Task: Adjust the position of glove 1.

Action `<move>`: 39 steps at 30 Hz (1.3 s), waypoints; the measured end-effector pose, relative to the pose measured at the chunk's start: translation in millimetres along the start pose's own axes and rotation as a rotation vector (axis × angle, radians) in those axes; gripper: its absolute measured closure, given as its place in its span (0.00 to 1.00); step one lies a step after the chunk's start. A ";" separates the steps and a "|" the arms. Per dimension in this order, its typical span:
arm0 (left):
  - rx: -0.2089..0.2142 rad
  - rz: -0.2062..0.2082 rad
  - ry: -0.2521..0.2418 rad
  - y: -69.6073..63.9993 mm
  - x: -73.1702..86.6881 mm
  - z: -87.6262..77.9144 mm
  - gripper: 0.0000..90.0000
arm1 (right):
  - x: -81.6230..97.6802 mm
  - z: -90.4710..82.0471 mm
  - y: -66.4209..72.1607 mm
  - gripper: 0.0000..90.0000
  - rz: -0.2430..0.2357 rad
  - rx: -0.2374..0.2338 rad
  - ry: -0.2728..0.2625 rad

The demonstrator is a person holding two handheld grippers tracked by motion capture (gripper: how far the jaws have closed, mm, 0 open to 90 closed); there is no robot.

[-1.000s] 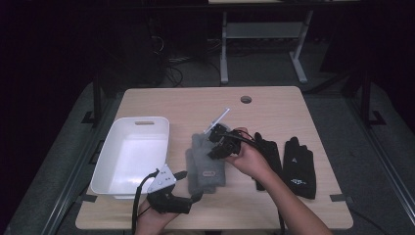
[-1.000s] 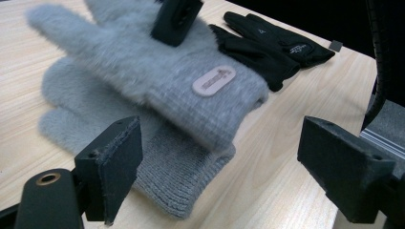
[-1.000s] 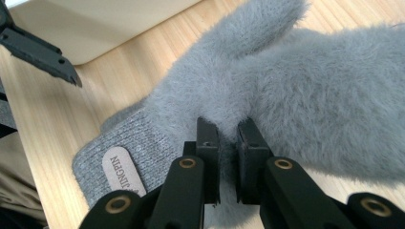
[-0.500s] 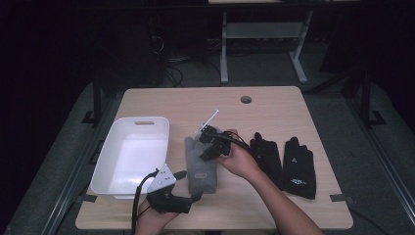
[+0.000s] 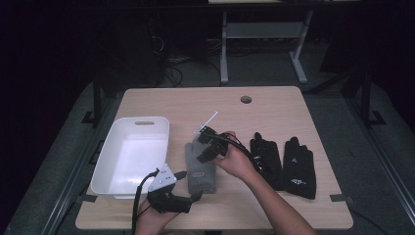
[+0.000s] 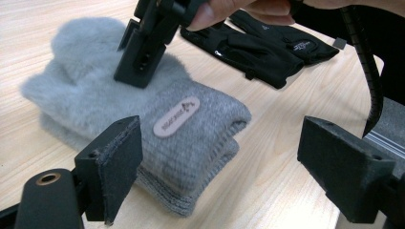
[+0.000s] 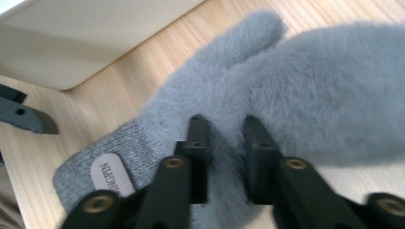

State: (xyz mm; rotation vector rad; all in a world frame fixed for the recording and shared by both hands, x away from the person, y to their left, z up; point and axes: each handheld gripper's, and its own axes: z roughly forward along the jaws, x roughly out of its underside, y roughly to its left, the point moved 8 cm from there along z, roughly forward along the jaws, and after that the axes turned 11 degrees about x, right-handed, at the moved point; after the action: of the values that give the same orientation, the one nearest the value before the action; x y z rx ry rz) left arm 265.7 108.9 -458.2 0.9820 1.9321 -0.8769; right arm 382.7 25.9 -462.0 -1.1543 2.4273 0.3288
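While the right gripper (image 5: 204, 148) stood over the fuzzy top of the grey mitten (image 5: 199, 165) 1 second ago, it now sits lower on it, tilted toward the person, with its 2 fingers (image 7: 198, 143) sunk into the fur and nearly closed on a ridge of it; the right gripper view shows that fur bunched between them, so I judge a pinch just taken, not yet a lift. The mitten lies flat on the tabletop (image 5: 274, 110), just right of the white bin (image 5: 135, 126), knit cuff and pink label (image 6: 176, 117) toward the person; in the left gripper view it looks like 2 mittens stacked, though I cannot tell for sure. That stack seems to have slid slightly toward the person since then. The left gripper (image 5: 192, 191) has not moved: it waits at the near edge just short of the cuff, fingers (image 6: 113, 164) spread wide and holding nothing. A pair of black gloves (image 5: 286, 164) lies untouched to the right. With the hold made near the middle of the fur, the next likely step is to raise the mitten and carry it left to the bin; a shallow pinch in loose fur could slip, or take just the top 1.
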 end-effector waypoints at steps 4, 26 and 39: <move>0.001 0.002 0.006 0.7 1.3 1.7 0.17 | -0.1 -12.6 -7.0 0.55 0.036 0.001 -0.048; 0.006 -0.001 0.003 -2.1 0.2 2.6 0.17 | 1.2 7.8 -69.6 0.37 0.299 0.018 -0.044; 0.014 0.007 -0.005 -4.4 -1.6 2.2 0.17 | -10.4 41.7 -70.5 0.37 0.388 -0.014 0.013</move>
State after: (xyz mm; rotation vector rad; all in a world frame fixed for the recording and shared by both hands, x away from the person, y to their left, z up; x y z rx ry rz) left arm 263.3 104.5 -456.9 0.9932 1.9201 -0.8893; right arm 455.1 5.0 -495.7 -0.6831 2.6563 0.4552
